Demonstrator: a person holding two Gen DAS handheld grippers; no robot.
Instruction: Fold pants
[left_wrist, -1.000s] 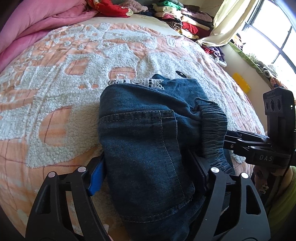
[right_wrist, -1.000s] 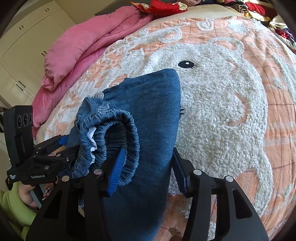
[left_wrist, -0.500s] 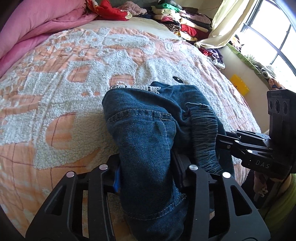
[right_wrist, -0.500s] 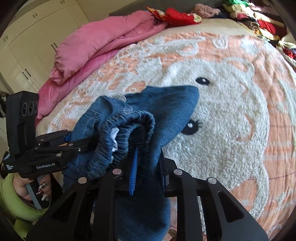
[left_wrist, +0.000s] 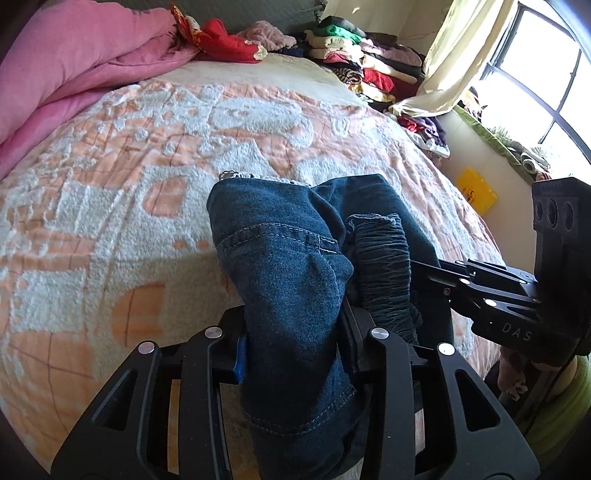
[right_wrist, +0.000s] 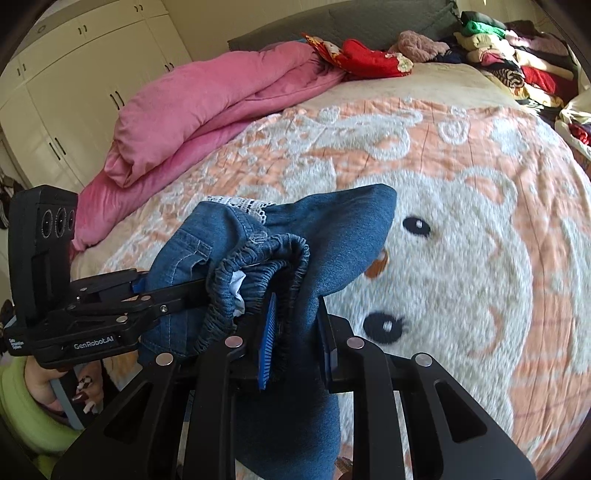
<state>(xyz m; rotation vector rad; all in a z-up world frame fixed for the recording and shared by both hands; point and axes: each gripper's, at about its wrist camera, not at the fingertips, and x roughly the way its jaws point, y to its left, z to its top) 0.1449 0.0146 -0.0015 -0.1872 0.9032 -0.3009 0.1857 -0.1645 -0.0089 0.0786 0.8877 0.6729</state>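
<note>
pants (left_wrist: 284, 280) of dark denim hang bunched between the two grippers, just above the peach and white blanket (left_wrist: 110, 206) on the bed. the left gripper (left_wrist: 293, 345) has its jaws closing on a thick fold near the pocket seam, and the cloth is already pressed between the pads. the right gripper (right_wrist: 295, 332) is closed narrow on the layers beside the elastic waistband (right_wrist: 258, 273). i think the main risk is that a pinched bundle has several layers, so an inner layer can slip out and the fold falls crooked. the lace hem (right_wrist: 240, 205) could also drag on the fluffy blanket and pull the leg askew.
</note>
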